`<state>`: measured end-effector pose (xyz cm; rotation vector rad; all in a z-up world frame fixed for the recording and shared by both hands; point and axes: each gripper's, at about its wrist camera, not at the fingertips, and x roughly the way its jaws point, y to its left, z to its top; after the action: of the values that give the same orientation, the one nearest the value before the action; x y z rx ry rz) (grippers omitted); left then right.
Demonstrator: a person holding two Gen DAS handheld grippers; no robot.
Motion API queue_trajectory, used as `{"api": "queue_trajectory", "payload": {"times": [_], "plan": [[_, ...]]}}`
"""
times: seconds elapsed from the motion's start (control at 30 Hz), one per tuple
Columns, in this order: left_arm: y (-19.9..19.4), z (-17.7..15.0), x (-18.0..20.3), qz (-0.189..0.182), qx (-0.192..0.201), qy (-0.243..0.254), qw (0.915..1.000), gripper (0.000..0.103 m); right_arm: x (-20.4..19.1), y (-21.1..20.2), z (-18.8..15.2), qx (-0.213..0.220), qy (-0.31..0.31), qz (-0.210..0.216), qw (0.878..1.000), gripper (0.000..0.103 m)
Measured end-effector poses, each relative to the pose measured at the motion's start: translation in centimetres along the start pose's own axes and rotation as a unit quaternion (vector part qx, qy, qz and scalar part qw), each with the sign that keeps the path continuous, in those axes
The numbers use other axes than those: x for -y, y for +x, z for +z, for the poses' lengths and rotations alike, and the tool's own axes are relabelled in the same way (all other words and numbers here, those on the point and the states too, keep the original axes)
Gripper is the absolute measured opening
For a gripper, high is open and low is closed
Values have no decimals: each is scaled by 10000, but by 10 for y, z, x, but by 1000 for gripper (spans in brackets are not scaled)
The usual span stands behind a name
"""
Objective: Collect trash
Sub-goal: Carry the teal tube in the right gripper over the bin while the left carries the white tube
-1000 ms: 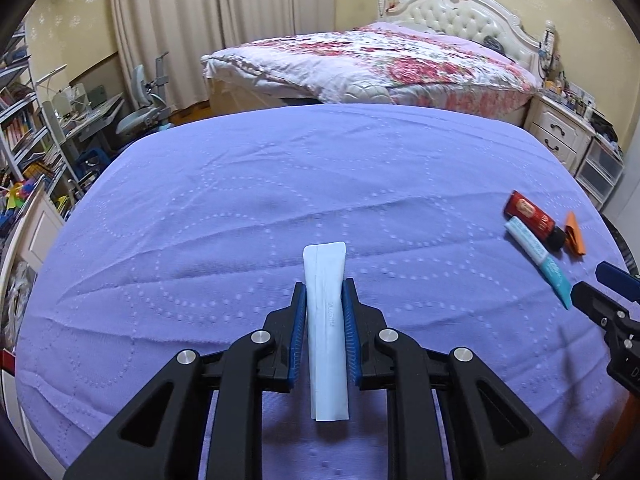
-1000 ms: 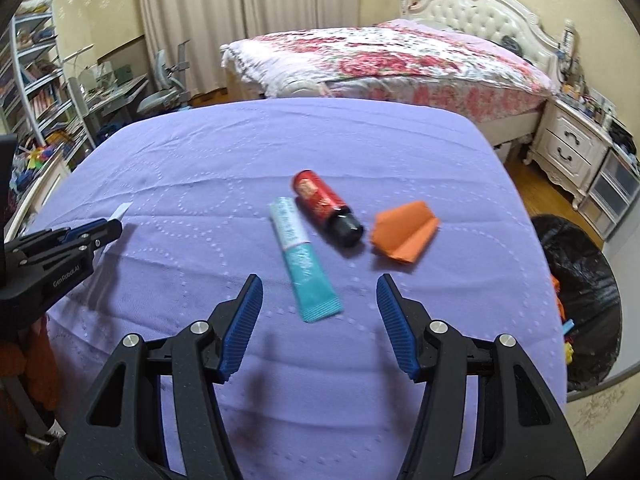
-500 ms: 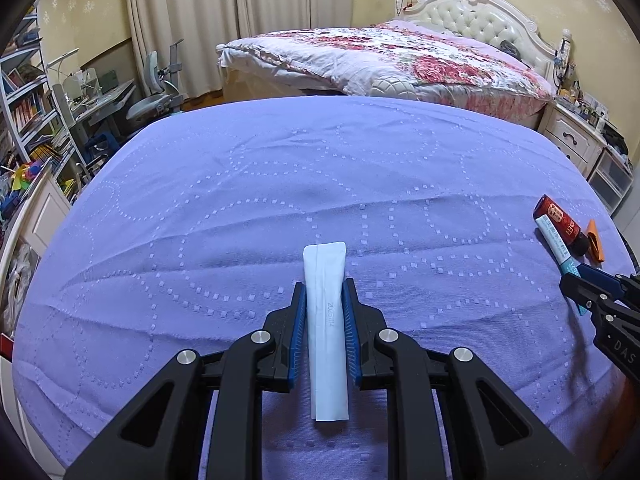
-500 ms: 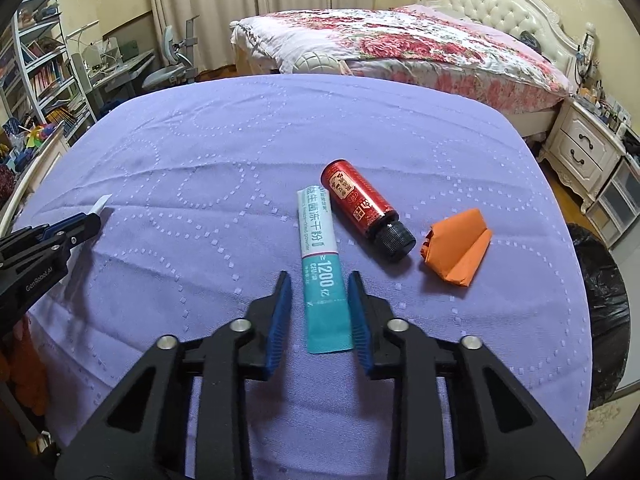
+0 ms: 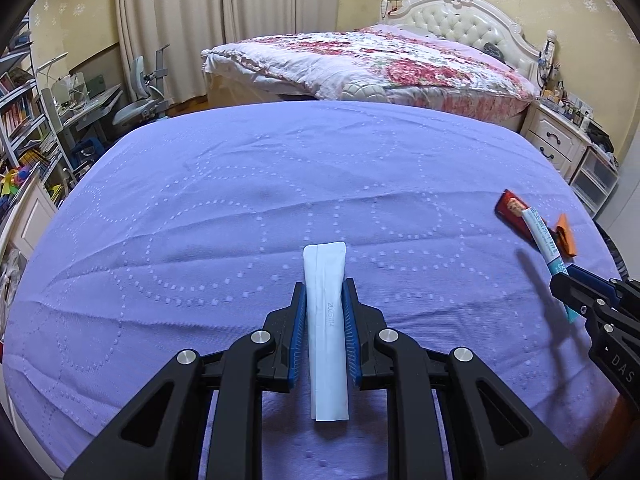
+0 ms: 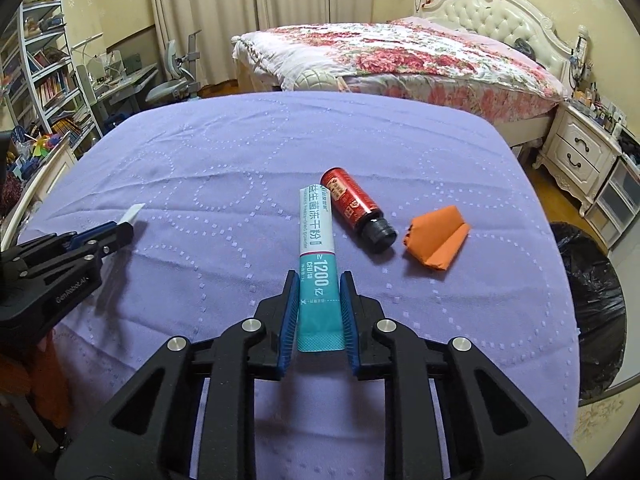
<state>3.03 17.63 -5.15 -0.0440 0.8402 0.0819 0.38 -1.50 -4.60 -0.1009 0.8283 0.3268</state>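
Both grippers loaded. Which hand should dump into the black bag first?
Right, probably. The right gripper, shut on the teal sachet, is nearer the black trash bag; the left gripper is farther off.

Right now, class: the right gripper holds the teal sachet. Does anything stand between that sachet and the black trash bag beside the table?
Nothing visible does. The right gripper is shut on the teal sachet. The red bottle and orange paper lie toward the black trash bag, but low on the cloth, easily cleared.

We see a white sachet (image 5: 325, 320) and a teal-and-white sachet (image 6: 318, 264), each pinched lengthwise; a red bottle (image 6: 354, 206) lies sideways beside crumpled orange paper (image 6: 436, 238), perhaps a wrapper.
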Motion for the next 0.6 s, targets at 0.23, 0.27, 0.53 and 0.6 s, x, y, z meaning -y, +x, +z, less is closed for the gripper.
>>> {"api": "queue_trajectory", "payload": {"times": [0.23, 0.27, 0.53, 0.6], "plan": [[-11, 3, 33, -235, 148, 209, 9994, 19, 27, -29, -5, 266, 261, -211, 9991, 20], [-13, 4, 40, -286, 173, 254, 9991, 19, 31, -33, -5, 301, 292, -262, 9988, 20], [-28, 12, 98, -687, 413, 661, 9946, 19, 80, -58, -8, 579, 667, -711, 9936, 20], [-31, 15, 115, -800, 463, 800, 9925, 19, 94, -64, -11, 646, 764, -828, 9915, 21]]}}
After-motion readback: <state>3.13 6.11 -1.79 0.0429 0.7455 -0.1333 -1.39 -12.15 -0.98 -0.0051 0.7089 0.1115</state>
